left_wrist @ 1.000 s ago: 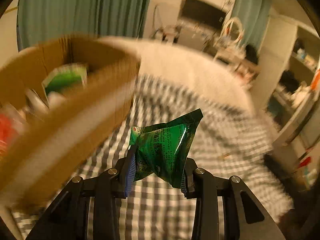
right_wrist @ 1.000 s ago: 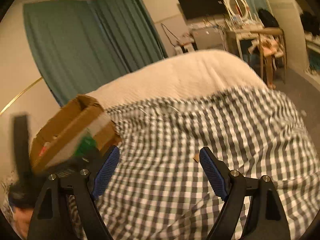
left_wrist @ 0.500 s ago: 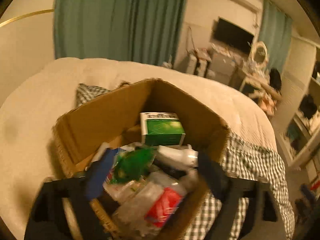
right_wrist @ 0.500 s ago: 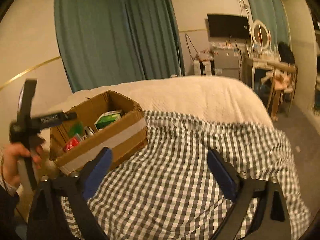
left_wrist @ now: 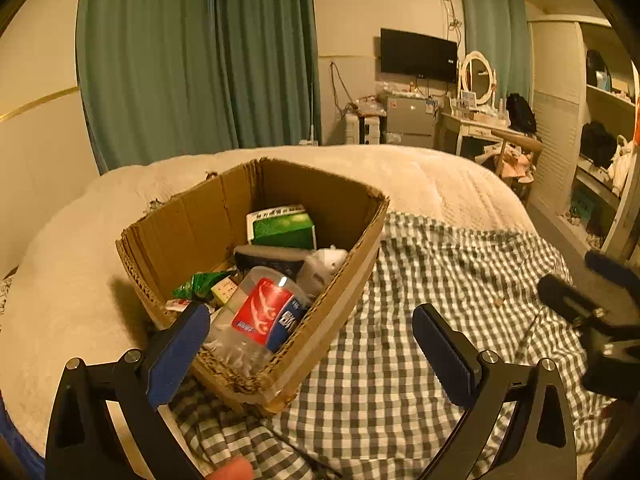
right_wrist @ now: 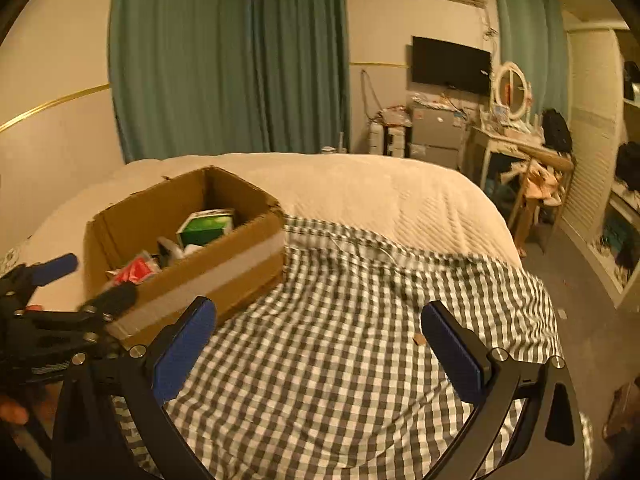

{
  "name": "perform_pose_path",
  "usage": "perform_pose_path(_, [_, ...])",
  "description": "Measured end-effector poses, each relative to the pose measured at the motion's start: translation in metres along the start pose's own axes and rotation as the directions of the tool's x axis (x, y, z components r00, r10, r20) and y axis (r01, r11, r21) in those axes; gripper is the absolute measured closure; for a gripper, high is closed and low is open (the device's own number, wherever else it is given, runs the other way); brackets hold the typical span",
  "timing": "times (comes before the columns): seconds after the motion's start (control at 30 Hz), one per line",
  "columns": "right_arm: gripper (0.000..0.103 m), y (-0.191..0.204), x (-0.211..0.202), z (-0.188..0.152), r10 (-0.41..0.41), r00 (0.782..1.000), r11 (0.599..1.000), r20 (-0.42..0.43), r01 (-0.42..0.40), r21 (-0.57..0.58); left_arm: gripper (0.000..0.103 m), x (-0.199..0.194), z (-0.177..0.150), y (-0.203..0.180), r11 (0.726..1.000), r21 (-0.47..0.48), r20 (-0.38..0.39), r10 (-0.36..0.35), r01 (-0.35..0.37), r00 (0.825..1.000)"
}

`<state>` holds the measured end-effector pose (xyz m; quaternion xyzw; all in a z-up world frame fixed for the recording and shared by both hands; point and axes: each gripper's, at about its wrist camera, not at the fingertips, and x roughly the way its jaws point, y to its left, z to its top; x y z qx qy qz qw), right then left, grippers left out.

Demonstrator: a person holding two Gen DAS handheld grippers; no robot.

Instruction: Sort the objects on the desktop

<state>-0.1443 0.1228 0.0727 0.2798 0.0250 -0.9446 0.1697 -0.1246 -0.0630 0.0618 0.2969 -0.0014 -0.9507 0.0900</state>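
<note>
Tongs both gape empty: left tongs [left_wrist: 310, 344] hover at the cardboard box [left_wrist: 320, 336], which sits on the bed's [right_wrist: 360, 192] left side holding a green packet [left_wrist: 200, 283]; right tongs [right_wrist: 318, 342] hang over the checked blanket [right_wrist: 340, 360].

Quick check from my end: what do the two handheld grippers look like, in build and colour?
Both match. The left gripper and the right gripper each have a black frame with two angled arms, silver screw heads at the joints, and blue ribbed pads on the fingers. No cables show. No sleeve is in view.
</note>
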Motion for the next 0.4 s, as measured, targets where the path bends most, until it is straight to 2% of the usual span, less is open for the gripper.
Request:
perform_pose_path(0.17, [0.001, -0.025, 0.013, -0.008, 0.022, 0.999, 0.996, -0.046, -0.017, 0.090, 0.000, 0.003, 0.001, 0.001, 0.999, -0.018, -0.002, 0.028, -0.028, 1.000])
perform_pose_path(0.27, [0.001, -0.028, 0.019, -0.013, 0.010, 0.998, 0.996, -0.066, -0.004, 0.090, 0.000, 0.009, -0.002, 0.001, 1.000, -0.013, -0.014, -0.012, 0.012, 1.000])
perform_pose_path(0.4, [0.001, -0.026, 0.020, -0.017, 0.030, 0.996, 0.996, -0.079, -0.023, 0.090, 0.000, 0.012, -0.005, -0.006, 1.000, 0.004, -0.029, -0.007, 0.007, 1.000])
